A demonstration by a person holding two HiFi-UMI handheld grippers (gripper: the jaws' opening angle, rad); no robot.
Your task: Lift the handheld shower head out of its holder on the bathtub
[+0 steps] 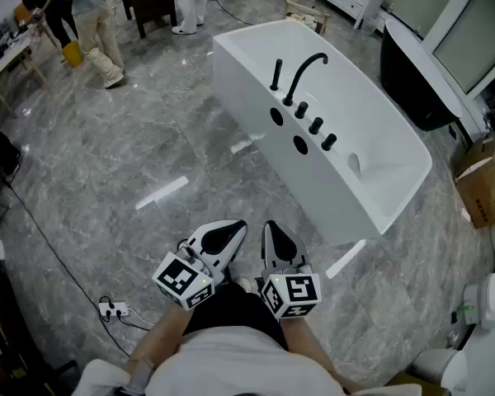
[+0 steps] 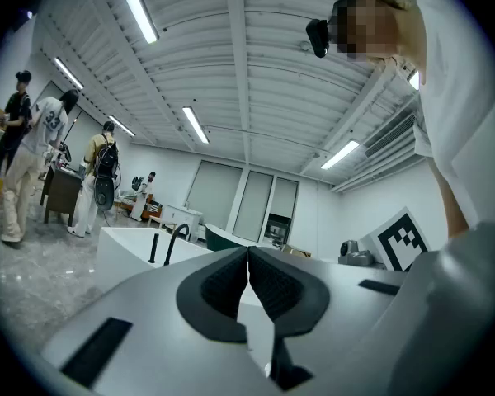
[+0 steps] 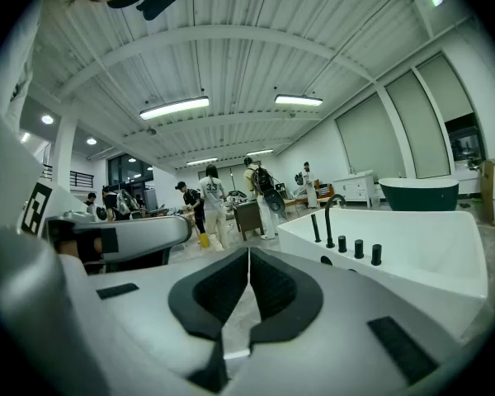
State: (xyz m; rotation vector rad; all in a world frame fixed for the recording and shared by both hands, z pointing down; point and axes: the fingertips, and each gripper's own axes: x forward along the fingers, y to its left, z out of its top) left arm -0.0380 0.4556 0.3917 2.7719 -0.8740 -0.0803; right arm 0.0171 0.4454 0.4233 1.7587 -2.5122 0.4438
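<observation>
A white freestanding bathtub (image 1: 371, 163) stands on the grey marble floor ahead of me. On its near rim a slim black handheld shower head (image 1: 276, 74) stands upright in its holder. Beside it are a black arched spout (image 1: 307, 68) and three black knobs (image 1: 316, 125). My left gripper (image 1: 233, 229) and right gripper (image 1: 271, 229) hang side by side close to my body, well short of the tub, both shut and empty. The shower head (image 2: 154, 248) shows far off in the left gripper view past the shut left gripper (image 2: 247, 252). In the right gripper view the shower head (image 3: 315, 228) stands right of the shut right gripper (image 3: 248, 254).
Several people stand around tables at the far left (image 1: 91, 15). A dark tub (image 1: 417, 81) sits behind the white one. A cardboard box (image 1: 483, 184) and white fixtures (image 1: 483, 304) line the right side. A power strip with cable (image 1: 115, 309) lies on the floor at my left.
</observation>
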